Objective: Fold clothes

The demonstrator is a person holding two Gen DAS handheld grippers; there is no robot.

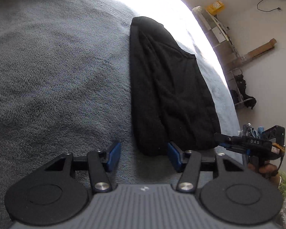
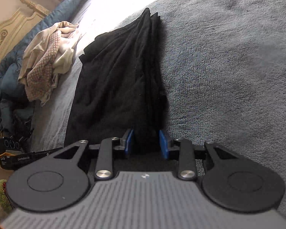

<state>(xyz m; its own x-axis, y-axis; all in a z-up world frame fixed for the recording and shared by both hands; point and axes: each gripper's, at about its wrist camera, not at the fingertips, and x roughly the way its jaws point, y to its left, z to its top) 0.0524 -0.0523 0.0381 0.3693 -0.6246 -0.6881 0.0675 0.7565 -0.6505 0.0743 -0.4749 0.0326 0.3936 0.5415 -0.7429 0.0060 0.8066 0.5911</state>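
Observation:
A black garment (image 1: 169, 87) lies folded into a long narrow shape on the grey-blue fleece blanket (image 1: 57, 66). My left gripper (image 1: 144, 156) stands open at its near end. The right blue pad (image 1: 173, 155) is at the cloth's edge and the left pad is over bare blanket. My right gripper (image 2: 146, 143) straddles the near end of the black garment (image 2: 124, 72), where a ridge of cloth rises between its blue pads (image 2: 164, 143). The pads do not visibly press on it. In the left wrist view the right gripper (image 1: 219, 136) sits at the garment's near right corner, held by a hand (image 1: 265, 168).
A heap of cream and pink clothes (image 2: 47, 63) lies beyond the garment's left side, by a blue duvet (image 2: 7, 80) and a carved headboard (image 2: 5, 32). The bed's edge (image 1: 228, 95) runs close to the garment's right side. A rack (image 1: 242, 87) stands by the wall.

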